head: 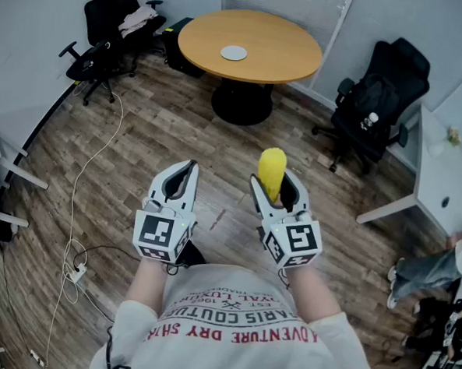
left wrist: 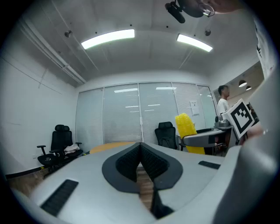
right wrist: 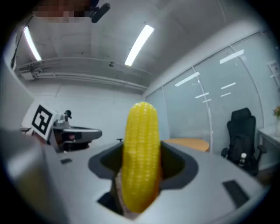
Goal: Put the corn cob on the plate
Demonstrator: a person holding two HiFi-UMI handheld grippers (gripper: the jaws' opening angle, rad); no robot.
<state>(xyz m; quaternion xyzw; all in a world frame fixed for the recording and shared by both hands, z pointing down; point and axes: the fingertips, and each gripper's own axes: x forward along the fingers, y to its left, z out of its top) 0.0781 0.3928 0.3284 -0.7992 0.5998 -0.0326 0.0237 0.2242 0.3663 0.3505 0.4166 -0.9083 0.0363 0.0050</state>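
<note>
The yellow corn cob (head: 271, 173) stands upright between the jaws of my right gripper (head: 275, 184), which is shut on its lower part. In the right gripper view the corn cob (right wrist: 140, 153) fills the middle and hides the pads. My left gripper (head: 187, 168) is held level beside it on the left, shut with nothing in it; its dark pads (left wrist: 131, 159) meet at the tips. The small white plate (head: 233, 53) lies on the round wooden table (head: 278, 54) well ahead of both grippers.
Black office chairs stand at the far left (head: 108, 24) and to the right of the table (head: 376, 103). A white desk (head: 442, 177) is at the right, with a person's legs (head: 429, 270) below it. A cable and power strip (head: 76, 270) lie on the wooden floor at the left.
</note>
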